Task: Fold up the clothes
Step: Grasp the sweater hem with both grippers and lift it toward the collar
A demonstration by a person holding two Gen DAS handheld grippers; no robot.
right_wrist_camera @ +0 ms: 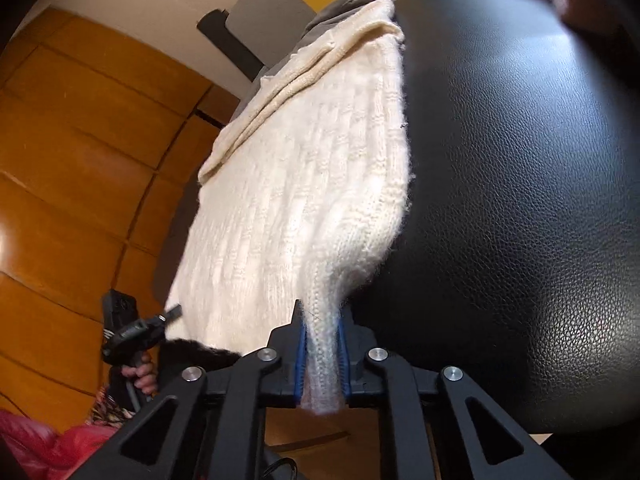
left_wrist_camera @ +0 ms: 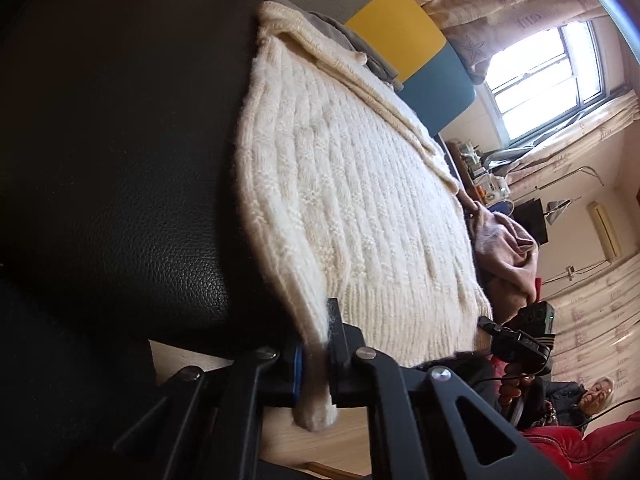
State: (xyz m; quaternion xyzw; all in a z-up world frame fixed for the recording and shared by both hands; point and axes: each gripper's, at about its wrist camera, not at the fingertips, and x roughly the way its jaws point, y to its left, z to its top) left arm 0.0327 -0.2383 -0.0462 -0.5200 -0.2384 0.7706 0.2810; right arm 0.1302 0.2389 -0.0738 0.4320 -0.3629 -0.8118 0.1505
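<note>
- The cream knitted sweater [left_wrist_camera: 352, 200] lies spread flat on a black leather cushion [left_wrist_camera: 120, 160], its ribbed hem at the near edge.
- The left hand-held gripper [left_wrist_camera: 316, 356] is clamped on one hem corner.
- The right hand-held gripper [right_wrist_camera: 322, 360] is pinched tight on the other hem corner.

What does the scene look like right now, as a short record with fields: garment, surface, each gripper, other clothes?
garment: cream knitted sweater, spread flat, ribbed hem toward the cameras
surface: black leather cushion
left gripper: shut on a hem corner of the sweater
right gripper: shut on the other hem corner
other clothes: grey garment beyond the sweater's far end; pink garment beside the sweater
fold: a layer is folded over at the far end; near hem not yet lifted over
</note>
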